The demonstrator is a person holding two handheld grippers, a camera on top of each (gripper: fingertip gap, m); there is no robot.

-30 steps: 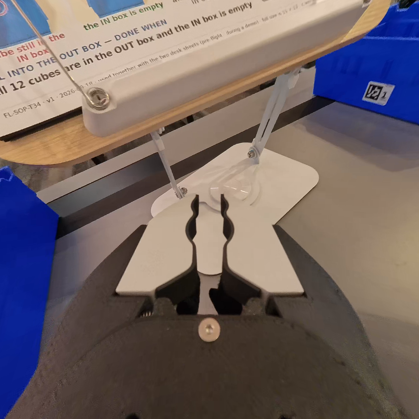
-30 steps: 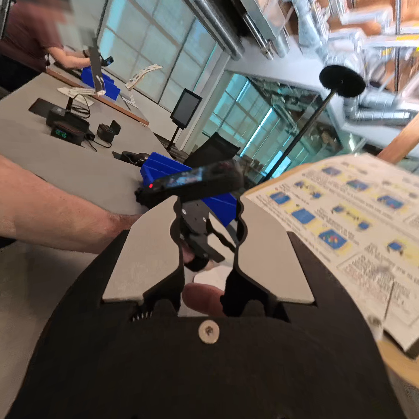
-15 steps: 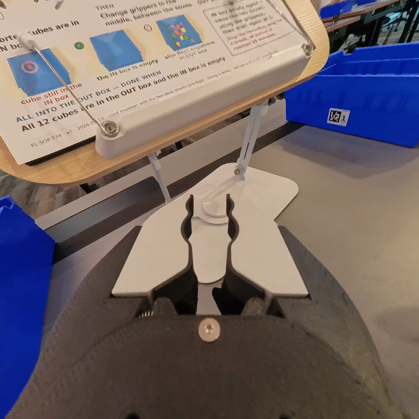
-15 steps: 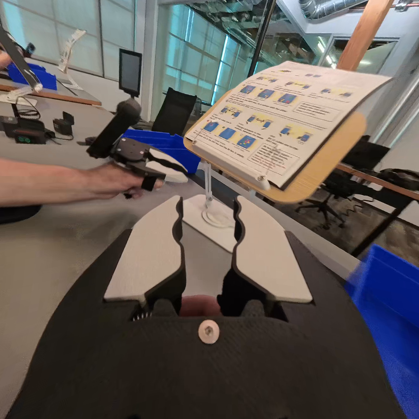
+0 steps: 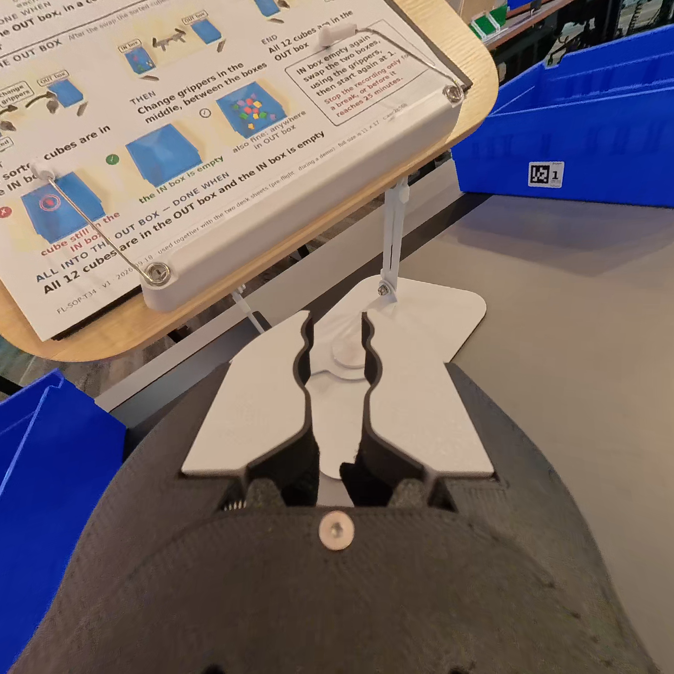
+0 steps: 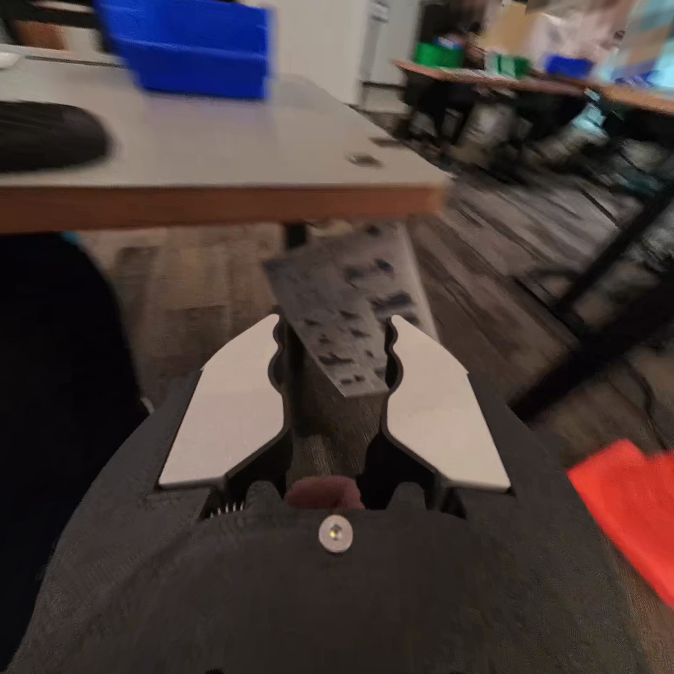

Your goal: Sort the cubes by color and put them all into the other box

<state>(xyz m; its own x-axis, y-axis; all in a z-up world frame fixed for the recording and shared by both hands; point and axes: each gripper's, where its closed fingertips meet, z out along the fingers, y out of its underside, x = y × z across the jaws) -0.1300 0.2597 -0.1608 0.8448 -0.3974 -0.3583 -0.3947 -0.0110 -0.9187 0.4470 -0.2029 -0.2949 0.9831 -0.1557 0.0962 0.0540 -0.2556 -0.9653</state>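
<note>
Left gripper (image 5: 335, 321) low over the white stand base (image 5: 437, 310) dead ahead, jaws slightly apart and bare; right gripper (image 6: 333, 322) floorward, jaws wide and bare.

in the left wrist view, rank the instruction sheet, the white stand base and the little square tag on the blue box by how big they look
1. Instruction sheet, largest, though cropped and close.
2. White stand base, partly hidden behind the fingers.
3. Square tag on the blue box, smallest by far.

Both grippers' fingers (image 5: 255, 401) apart — bare
</note>
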